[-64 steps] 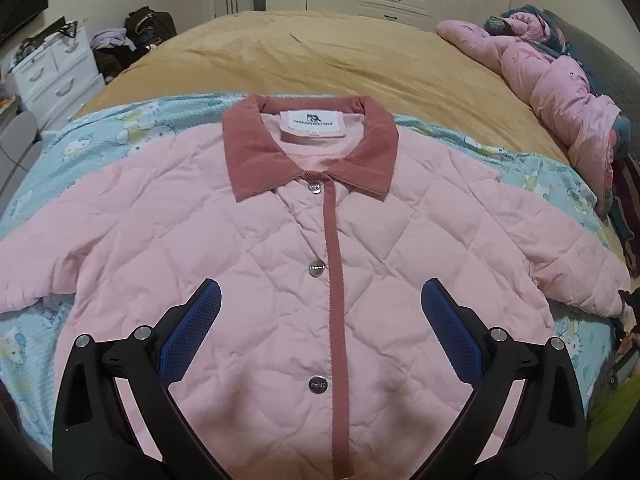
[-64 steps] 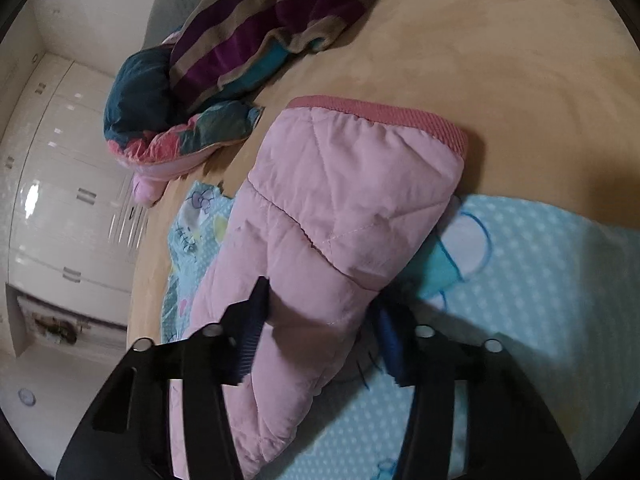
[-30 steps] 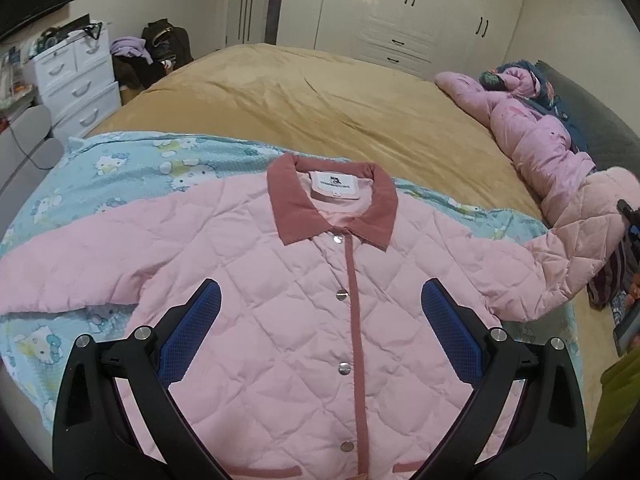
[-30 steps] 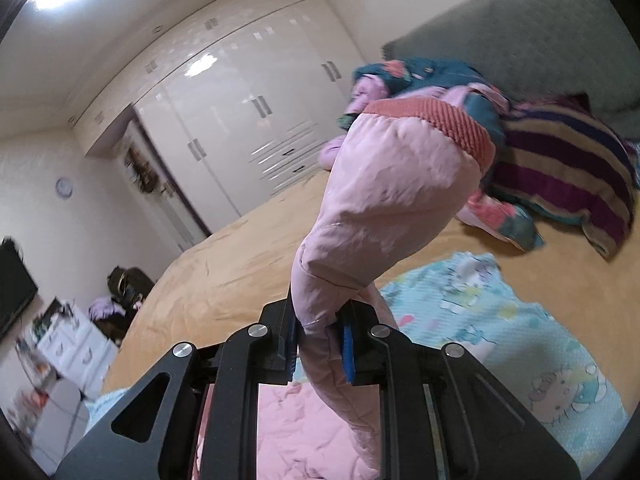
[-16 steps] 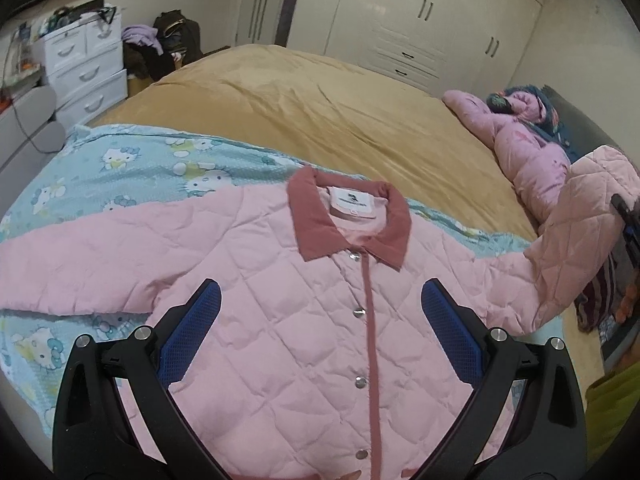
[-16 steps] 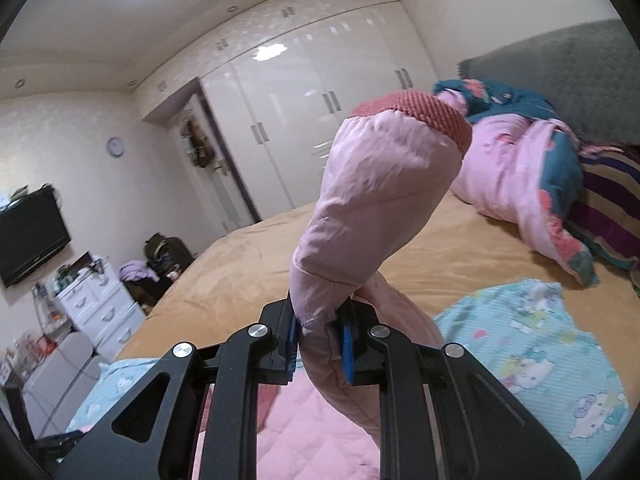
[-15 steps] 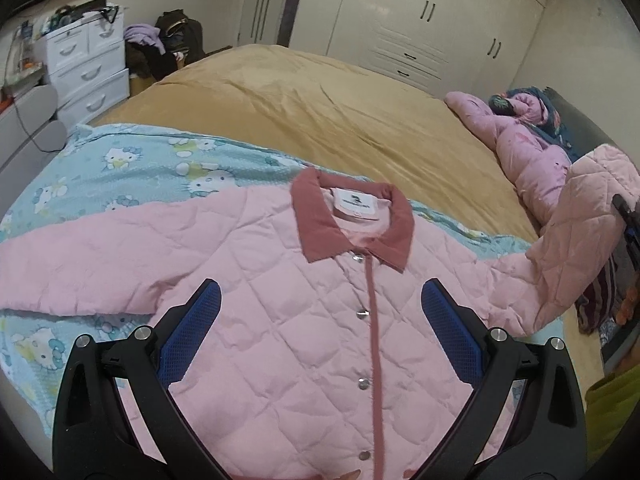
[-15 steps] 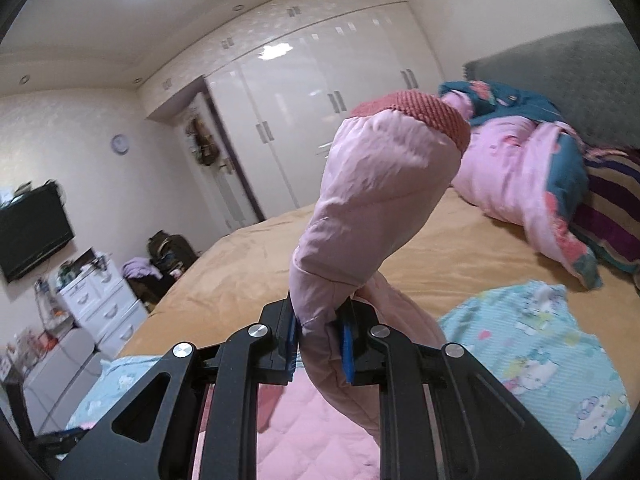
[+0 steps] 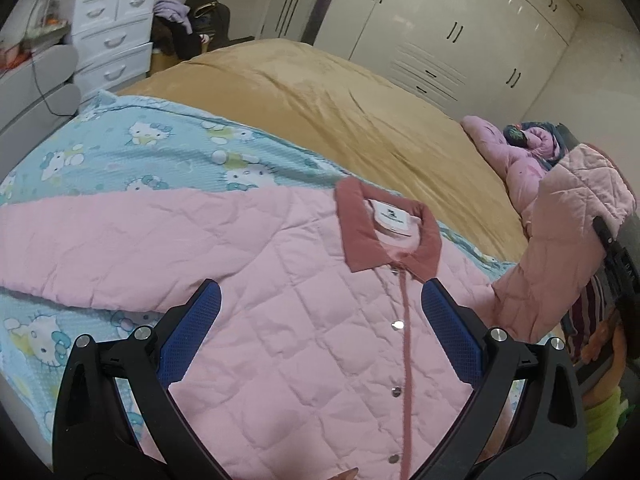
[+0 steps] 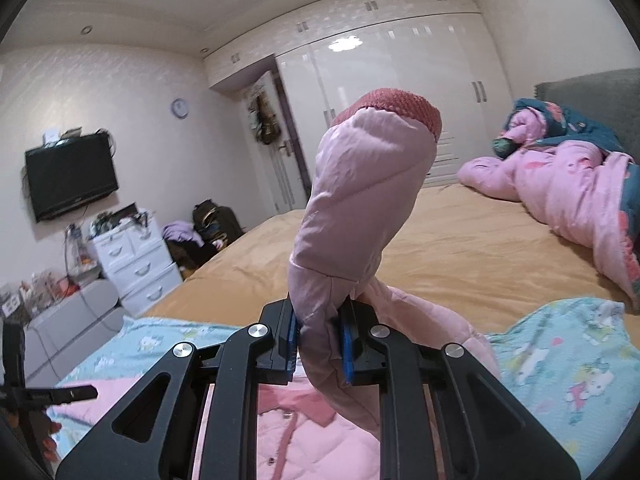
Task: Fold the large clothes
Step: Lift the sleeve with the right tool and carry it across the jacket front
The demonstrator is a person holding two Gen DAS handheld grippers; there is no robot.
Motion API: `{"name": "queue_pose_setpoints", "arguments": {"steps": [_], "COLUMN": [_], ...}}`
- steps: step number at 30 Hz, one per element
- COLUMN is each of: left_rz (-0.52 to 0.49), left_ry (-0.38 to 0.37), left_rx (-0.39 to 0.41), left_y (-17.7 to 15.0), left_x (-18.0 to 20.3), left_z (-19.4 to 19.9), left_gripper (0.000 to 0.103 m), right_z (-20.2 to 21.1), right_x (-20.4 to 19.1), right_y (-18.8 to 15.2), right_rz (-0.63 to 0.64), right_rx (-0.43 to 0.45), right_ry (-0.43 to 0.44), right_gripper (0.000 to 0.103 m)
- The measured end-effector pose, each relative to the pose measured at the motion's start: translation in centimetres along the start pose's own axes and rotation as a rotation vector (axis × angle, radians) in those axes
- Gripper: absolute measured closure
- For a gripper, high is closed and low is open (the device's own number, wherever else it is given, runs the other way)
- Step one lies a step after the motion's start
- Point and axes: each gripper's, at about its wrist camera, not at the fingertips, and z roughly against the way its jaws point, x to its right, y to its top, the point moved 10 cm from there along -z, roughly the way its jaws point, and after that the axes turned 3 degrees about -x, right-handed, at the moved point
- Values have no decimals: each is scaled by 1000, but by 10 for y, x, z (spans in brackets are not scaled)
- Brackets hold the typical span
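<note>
A pink quilted jacket [image 9: 304, 320] with a dusty-red collar [image 9: 360, 232] lies face up and buttoned on a light blue cartoon-print blanket [image 9: 120, 148]. My left gripper [image 9: 318, 328] is open and empty, held above the jacket's chest. My right gripper [image 10: 320, 344] is shut on the jacket's right sleeve [image 10: 360, 208] and holds it lifted, cuff [image 10: 396, 106] pointing up. The raised sleeve also shows in the left wrist view [image 9: 568, 232] at the right edge. The other sleeve [image 9: 100, 240] lies stretched out flat to the left.
The blanket lies on a bed with a tan cover [image 9: 320, 100]. A heap of pink and dark bedding [image 10: 580, 184] lies at the head end, by a grey headboard [image 10: 592, 88]. White drawers [image 9: 112, 48] and bags stand beside the bed. Wardrobes [image 9: 460, 40] line the far wall.
My right gripper has closed on the sleeve, raised it off the bed and swung toward the jacket's body. My left gripper has drifted back and leftward over the jacket, still open.
</note>
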Motion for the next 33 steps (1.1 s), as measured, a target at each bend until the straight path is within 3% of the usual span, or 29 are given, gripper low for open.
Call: {"name": "queue_pose_setpoints", "arguments": {"steps": [11, 17, 22, 33], "left_rz": [101, 99, 51, 88], "left_ry": [-78, -112, -66, -162], "left_rx": [21, 13, 26, -6], "left_y": [6, 1, -6, -13], "left_x": [-30, -29, -30, -35], "left_z": [-5, -16, -22, -45], "left_gripper": [9, 9, 9, 9], "right_z": [-46, -69, -85, -112], "right_x": [-57, -77, -94, -120], "right_y": [-49, -88, -123, -189], "right_rz": [76, 99, 124, 128], "right_rx": [-76, -138, -195, -340], "right_ry": [35, 58, 63, 110], "right_gripper": [87, 87, 87, 83]}}
